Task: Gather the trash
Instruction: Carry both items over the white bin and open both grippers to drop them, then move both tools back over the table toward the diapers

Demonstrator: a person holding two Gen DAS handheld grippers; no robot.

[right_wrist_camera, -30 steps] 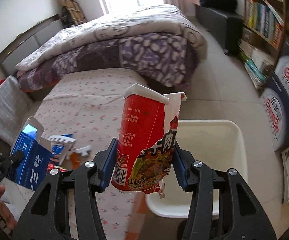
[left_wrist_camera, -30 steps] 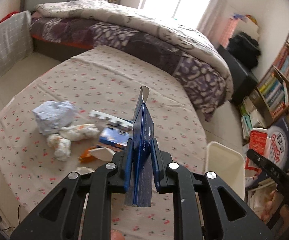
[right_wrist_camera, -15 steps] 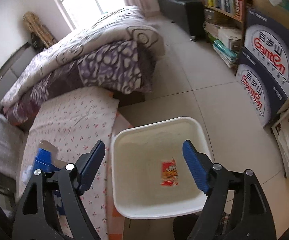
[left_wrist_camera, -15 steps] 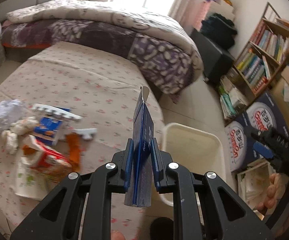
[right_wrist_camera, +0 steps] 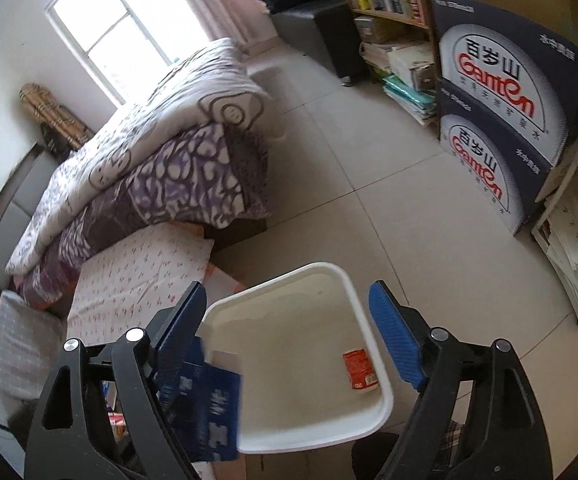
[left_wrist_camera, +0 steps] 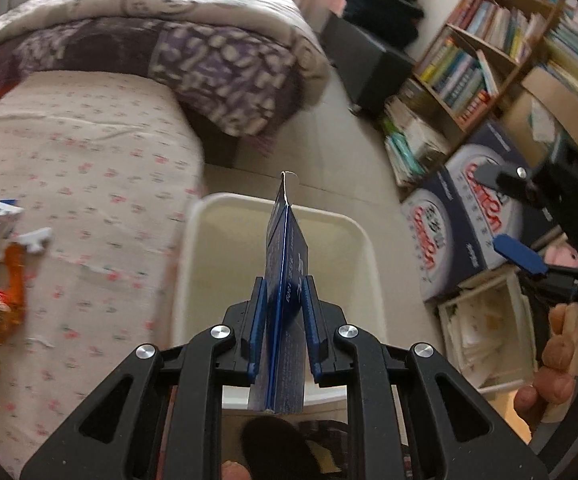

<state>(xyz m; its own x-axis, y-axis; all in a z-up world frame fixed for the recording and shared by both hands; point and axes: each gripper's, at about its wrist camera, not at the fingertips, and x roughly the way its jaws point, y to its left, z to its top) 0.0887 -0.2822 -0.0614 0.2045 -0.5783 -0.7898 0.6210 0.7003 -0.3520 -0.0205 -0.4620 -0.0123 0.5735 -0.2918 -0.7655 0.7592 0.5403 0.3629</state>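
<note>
I hold the flattened blue carton point(left_wrist_camera: 285, 280) clamped in the left gripper point(left_wrist_camera: 283, 328), directly above the white bin point(left_wrist_camera: 353, 232). Right gripper point(right_wrist_camera: 289, 332) is opening, empty. I release only once centred over the bin.

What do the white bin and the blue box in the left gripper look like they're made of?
The white bin looks like smooth, slightly glossy plastic: rounded moulded rim, soft shine on its walls. The blue box looks like thin printed cardboard, squeezed flat, with a pale raw edge at its torn flap.
</note>
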